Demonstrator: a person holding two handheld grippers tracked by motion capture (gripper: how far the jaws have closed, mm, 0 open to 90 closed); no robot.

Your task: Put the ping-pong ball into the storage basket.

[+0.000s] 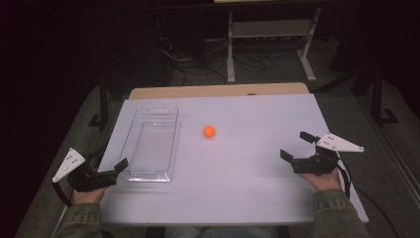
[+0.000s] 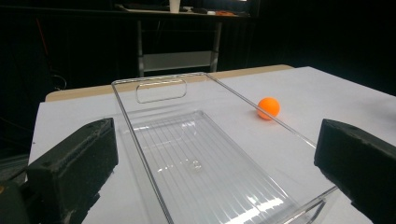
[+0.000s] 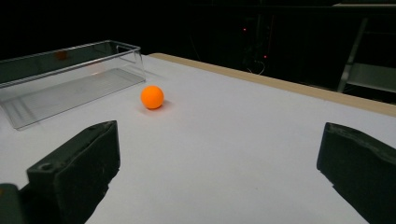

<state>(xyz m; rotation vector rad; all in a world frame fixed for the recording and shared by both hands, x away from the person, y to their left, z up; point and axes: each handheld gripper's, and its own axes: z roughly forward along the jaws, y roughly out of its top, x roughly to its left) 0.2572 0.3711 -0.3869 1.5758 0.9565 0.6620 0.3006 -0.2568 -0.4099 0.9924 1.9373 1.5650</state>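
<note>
Two hazards stand out at this stage. First, the ball [image 1: 209, 131] is round and rests free on the smooth white table [image 1: 257, 198]; a jaw that meets it off-centre or comes down too fast would likely send it rolling, possibly toward the far edge. Second, the clear tray [image 1: 151, 145] has thin, see-through walls that are hard to make out against the white surface; a gripper swung low across it could catch the rim and push the tray out of place.

Position of parts:
- The ball lies near the middle of the table, just right of the tray's far half and apart from its wall.
- The tray sits on the left half of the table, long side running near to far, with nothing in it.
- The left gripper [image 1: 120, 166] rests at the near left, by the tray's near left corner.
- The right gripper [image 1: 295, 145] rests at the near right, well apart from the ball.

State of the jaws:
- Left gripper: jaws spread wide, nothing between them, no contact with the tray that can be confirmed.
- Right gripper: jaws spread wide, nothing held or touched; the ball lies far ahead of them and to their left.
</note>
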